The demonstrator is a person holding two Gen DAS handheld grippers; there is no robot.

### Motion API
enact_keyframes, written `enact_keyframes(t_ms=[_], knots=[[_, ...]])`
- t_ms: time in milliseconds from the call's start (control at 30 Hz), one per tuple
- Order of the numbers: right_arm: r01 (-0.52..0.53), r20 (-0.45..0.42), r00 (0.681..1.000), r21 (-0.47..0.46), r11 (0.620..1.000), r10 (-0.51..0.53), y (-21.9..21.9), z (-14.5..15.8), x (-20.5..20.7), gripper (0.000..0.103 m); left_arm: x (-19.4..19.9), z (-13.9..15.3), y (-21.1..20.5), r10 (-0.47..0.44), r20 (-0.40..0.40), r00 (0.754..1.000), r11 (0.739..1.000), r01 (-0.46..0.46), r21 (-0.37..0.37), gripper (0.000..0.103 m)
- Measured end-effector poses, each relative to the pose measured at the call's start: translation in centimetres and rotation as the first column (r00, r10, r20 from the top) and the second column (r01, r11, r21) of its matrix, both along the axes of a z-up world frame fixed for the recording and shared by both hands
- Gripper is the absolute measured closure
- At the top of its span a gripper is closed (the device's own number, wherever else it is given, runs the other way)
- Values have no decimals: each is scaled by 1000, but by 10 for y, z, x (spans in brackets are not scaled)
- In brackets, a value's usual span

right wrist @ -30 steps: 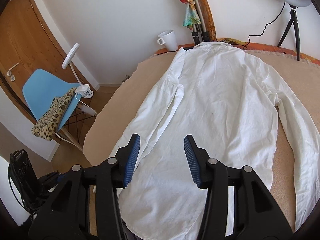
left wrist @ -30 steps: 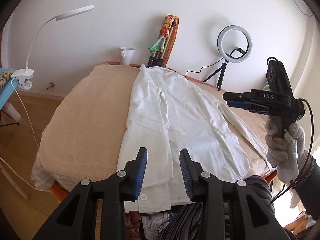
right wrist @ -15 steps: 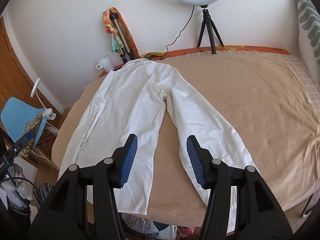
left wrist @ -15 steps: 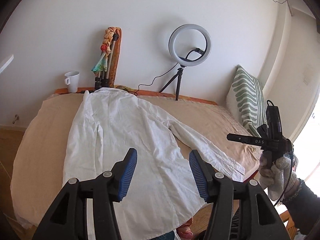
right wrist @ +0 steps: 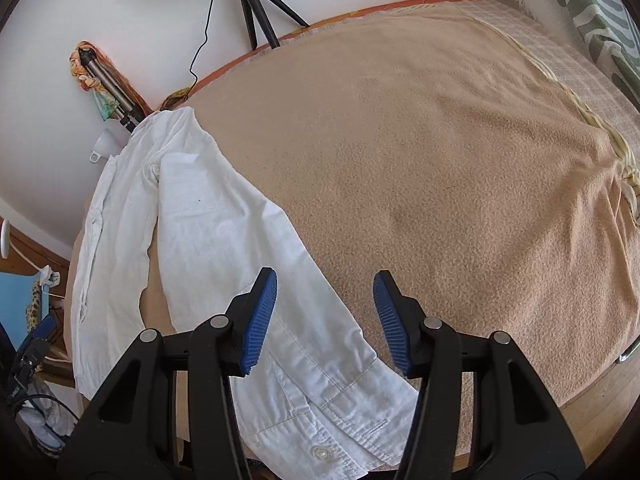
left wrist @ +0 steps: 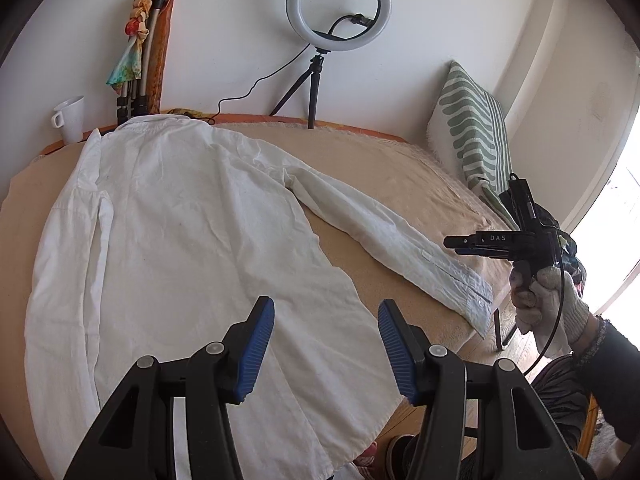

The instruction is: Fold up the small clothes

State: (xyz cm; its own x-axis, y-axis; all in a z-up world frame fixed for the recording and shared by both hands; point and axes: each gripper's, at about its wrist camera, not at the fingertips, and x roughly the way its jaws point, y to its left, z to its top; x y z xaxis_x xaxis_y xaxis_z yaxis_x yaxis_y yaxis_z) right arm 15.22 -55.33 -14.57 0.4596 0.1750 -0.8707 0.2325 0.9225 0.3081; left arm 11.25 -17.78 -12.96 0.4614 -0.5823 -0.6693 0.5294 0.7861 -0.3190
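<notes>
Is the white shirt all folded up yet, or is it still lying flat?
Still spread flat. The white shirt lies open on the tan blanket, its long sleeve stretched out sideways, unfolded.

White shirt (left wrist: 192,240) spread flat, back up – one sleeve (right wrist: 304,320) angled outward.

The only readable lettering is "DAS", in pale capitals on the side of the black two-finger right gripper (left wrist: 460,245), seen from the left wrist view where a grey-gloved right hand (left wrist: 548,304) holds it by its handle. The right wrist view shows no text, label, number or sign that can be read.
</notes>
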Motion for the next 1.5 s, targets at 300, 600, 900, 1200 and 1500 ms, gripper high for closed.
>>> enact_keyframes(t_ms=[300,600,900,1200,1500], knots=[[-96,-21,995,-150,984,94,32,-9,8,86,11,-21,10,11,-37,999,1000,-12,-24,48],[-72,68,995,-84,994,78,50,22,4,99,12,-14,16,18,3,1000,999,-17,-37,48],[-223,216,952,8,975,216,132,72,0,99,16,-7,31,50,13,999,997,-50,-61,48],[-471,231,868,106,876,439,245,60,7,99,23,-5,72,156,10,988,984,-154,-94,48],[-593,153,805,205,779,573,277,27,11,68,24,-23,86,153,-87,984,978,-163,-128,48]])
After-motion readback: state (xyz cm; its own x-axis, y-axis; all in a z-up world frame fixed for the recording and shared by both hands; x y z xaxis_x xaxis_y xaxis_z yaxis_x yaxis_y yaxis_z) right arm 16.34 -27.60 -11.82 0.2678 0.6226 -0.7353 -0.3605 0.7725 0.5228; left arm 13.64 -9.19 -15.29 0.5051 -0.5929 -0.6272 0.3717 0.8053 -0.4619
